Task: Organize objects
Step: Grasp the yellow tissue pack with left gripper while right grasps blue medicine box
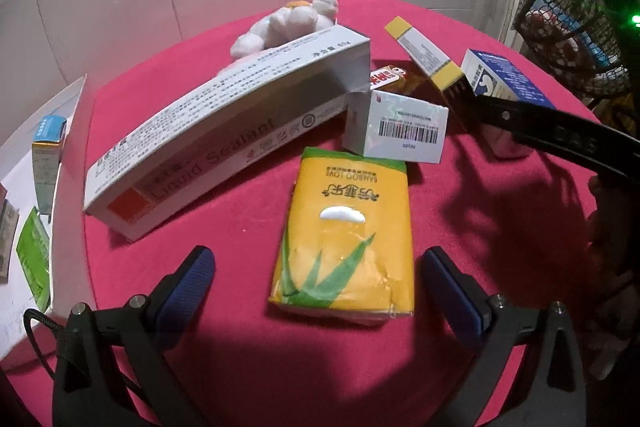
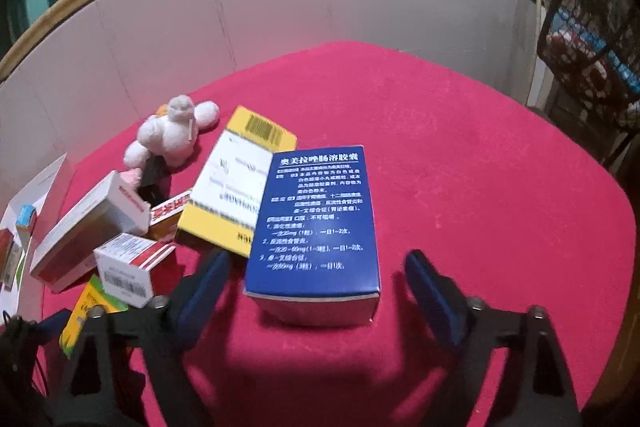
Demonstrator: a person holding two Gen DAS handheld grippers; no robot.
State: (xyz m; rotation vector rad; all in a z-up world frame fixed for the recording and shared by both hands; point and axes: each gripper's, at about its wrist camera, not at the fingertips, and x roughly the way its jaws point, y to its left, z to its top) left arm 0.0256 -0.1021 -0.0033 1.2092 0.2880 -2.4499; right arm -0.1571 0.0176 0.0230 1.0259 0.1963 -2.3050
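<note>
Magenta cloth covers the worktop (image 2: 460,155), and the items you are sorting sit clustered toward its left side.

Left gripper (image 1: 318,283): your jaws stand wide, with the yellow tissue pack (image 1: 346,231) lying flat between them. The blue pads sit clear of both its sides; no contact.

Right gripper (image 2: 316,287): your jaws are open around the blue medicine box (image 2: 316,223), which lies flat on the cloth with its printed face up. A gap shows on each side; nothing is gripped.

Positions, left wrist view: the long grey sealant carton (image 1: 224,131) lies at an angle, left of the tissue pack. The small white barcode box (image 1: 400,127) sits just beyond the pack, at the carton's far end. The white plush toy (image 1: 288,23) lies behind the carton.

Right wrist view: the yellow and white box (image 2: 236,187) rests tilted, touching the blue medicine box on its left.

A dark wire basket (image 2: 588,39) stands off the worktop at the upper right. More small boxes lie on a white surface (image 1: 16,187) at far left.
</note>
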